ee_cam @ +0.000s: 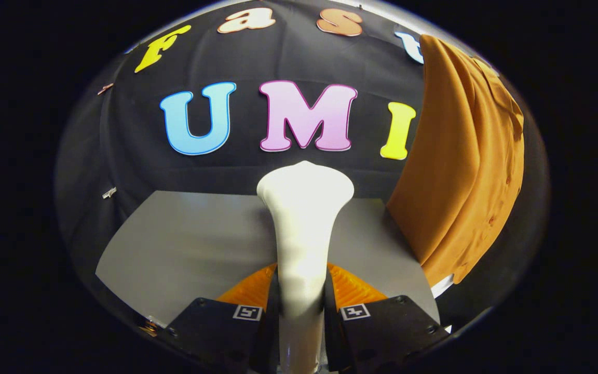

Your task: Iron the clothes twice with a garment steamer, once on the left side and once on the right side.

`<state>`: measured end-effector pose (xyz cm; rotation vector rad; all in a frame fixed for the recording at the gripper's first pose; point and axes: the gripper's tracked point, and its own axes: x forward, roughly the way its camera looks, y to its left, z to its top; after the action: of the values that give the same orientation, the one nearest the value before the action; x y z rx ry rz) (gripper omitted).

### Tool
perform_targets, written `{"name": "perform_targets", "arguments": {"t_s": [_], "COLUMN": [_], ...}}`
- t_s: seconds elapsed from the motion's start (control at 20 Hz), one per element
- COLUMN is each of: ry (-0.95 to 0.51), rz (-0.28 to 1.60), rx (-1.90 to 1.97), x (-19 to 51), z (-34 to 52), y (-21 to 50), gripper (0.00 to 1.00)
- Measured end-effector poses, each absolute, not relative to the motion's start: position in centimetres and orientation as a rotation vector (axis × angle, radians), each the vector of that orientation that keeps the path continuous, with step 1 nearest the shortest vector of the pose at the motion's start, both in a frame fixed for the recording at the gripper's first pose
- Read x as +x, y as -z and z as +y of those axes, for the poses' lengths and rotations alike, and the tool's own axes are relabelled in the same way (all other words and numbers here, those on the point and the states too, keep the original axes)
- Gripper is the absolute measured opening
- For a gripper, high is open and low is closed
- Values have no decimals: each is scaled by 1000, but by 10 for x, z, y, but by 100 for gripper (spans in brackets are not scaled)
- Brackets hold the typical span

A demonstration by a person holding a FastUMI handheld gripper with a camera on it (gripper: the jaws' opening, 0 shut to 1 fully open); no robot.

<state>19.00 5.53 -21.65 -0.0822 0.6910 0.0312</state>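
A white garment steamer (303,228) stands upright between my fingers, its narrow handle pinched by both pads and its wide head flaring out just ahead of them. My gripper (301,301) is shut on that handle. An orange-brown shirt (460,166) hangs to the right of the steamer, beyond the fingers, with a row of buttons down its right part. The steamer head is apart from the shirt, well to its left, and faces the booth wall.
A grey tabletop (190,249) spreads below and to the left of the steamer. The black cloth wall (122,156) closes the back. A small metal clip (109,192) sits on the wall at the left.
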Motion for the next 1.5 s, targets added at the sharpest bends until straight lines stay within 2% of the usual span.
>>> {"name": "perform_targets", "arguments": {"t_s": [0.35, 1.15, 1.5], "ry": [34, 157, 177], "rz": [574, 439, 389], "rx": [-61, -62, -57], "x": [157, -2, -24], "z": [56, 82, 68], "y": [163, 88, 65], "gripper": [39, 39, 39]}}
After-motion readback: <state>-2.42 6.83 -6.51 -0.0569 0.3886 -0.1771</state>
